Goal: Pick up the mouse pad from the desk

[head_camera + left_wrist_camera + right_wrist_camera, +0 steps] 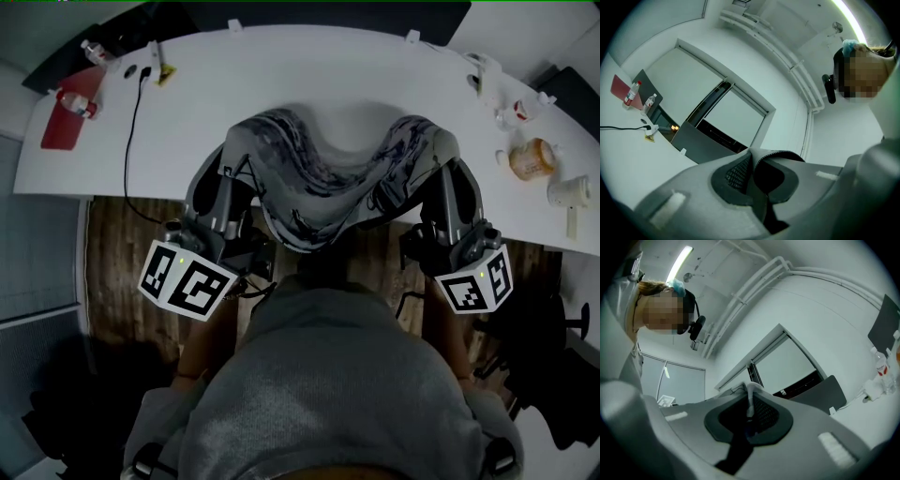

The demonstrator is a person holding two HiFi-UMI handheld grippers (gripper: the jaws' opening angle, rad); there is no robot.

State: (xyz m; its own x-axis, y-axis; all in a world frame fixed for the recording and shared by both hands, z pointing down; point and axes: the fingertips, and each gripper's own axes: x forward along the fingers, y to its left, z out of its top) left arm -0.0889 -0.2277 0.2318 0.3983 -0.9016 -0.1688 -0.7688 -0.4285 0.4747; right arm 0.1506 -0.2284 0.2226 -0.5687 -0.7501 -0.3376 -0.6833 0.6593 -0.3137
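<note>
The mouse pad [328, 183] hangs slung between the two claws in front of the person. It looks clear of the white surface [328, 75], with its middle sagging in a deep dip. The left claw [752, 174] is pinched tight on a folded bit of the pad's left edge, and the right claw [749, 411] is nipped on the thin right edge. I'd say the lift goes best with both hands rising level and drawing gently apart, so the sag flattens and neither edge slips out. The pad shows a marbled grey pattern. I can read no brand or lettering on it, nor on the bottles [94, 52] at the far left.
</note>
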